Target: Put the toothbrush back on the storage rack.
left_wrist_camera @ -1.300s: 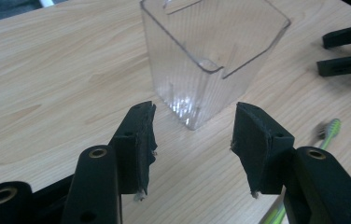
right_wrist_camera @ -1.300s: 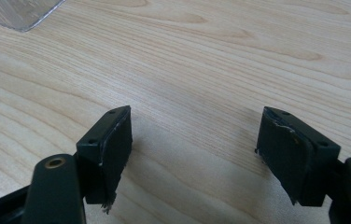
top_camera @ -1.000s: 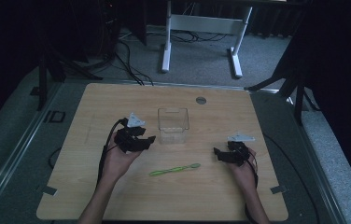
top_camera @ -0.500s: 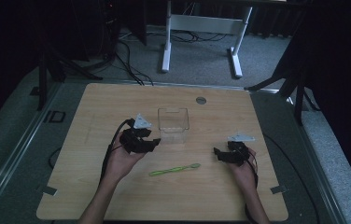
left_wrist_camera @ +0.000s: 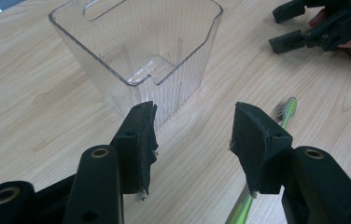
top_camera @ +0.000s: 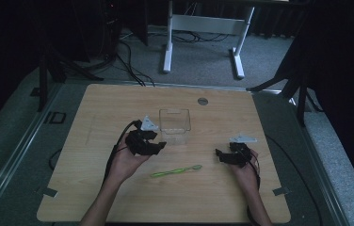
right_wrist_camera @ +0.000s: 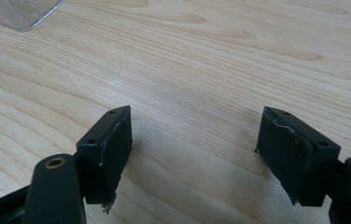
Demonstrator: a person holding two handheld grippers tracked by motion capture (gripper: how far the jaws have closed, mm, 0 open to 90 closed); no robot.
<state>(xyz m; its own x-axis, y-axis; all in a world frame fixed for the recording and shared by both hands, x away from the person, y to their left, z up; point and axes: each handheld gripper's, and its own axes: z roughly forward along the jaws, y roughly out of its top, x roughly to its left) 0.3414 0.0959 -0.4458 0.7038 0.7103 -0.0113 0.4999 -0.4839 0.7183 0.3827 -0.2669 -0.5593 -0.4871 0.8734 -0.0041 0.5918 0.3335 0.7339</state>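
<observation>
Left gripper (left_wrist_camera: pixel 192 135): jaws apart, nothing between them, just beside the clear ribbed plastic container (left_wrist_camera: pixel 141 51). The right jaw hides part of the green toothbrush (top_camera: pixel 175 171) lying on the wooden desk (top_camera: pixel 260 197). Right gripper (right_wrist_camera: pixel 192 154): jaws apart, container cut off at the frame corner.

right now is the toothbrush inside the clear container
No, the green toothbrush lies flat on the wooden table, apart from the empty clear container.

Both arms reach forward; the left gripper (top_camera: pixel 160 143) and the right gripper (top_camera: pixel 219 155) are wide open, holding nothing.
</observation>
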